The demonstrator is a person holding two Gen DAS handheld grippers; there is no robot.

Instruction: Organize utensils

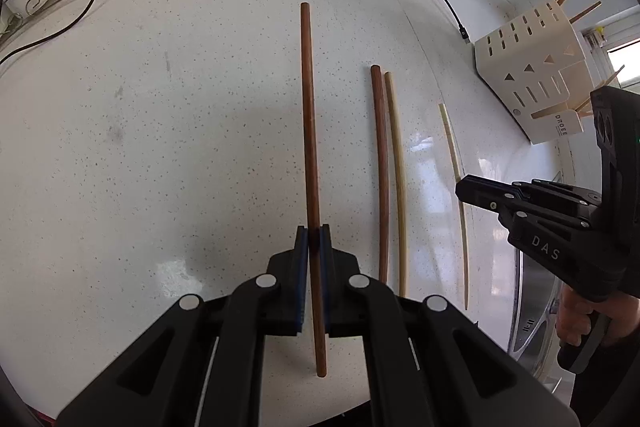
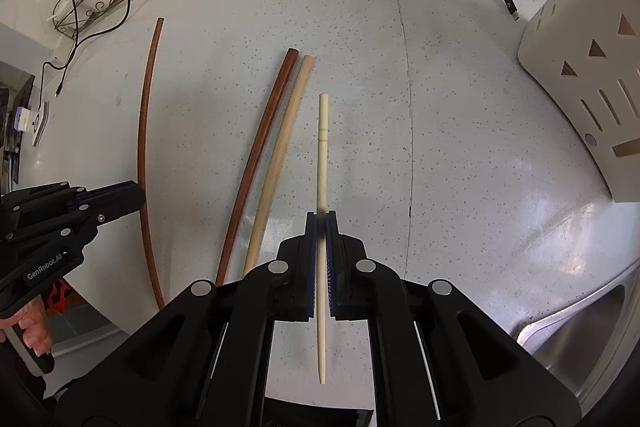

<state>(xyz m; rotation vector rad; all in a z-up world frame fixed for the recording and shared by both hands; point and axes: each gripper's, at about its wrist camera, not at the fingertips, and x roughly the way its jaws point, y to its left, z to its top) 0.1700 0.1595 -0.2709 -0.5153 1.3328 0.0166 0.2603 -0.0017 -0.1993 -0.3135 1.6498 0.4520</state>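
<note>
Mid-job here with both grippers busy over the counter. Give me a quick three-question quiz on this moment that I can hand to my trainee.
1. True or false: the left gripper is shut on a dark brown chopstick.
2. Multiple choice: what does the right gripper hold? A) the black cable B) a pale cream chopstick C) nothing
3. How many chopsticks lie loose on the counter between the two held ones, and what colours are they?

Key
1. True.
2. B, the pale cream chopstick.
3. Two, side by side: a reddish-brown chopstick and a tan chopstick.
</note>
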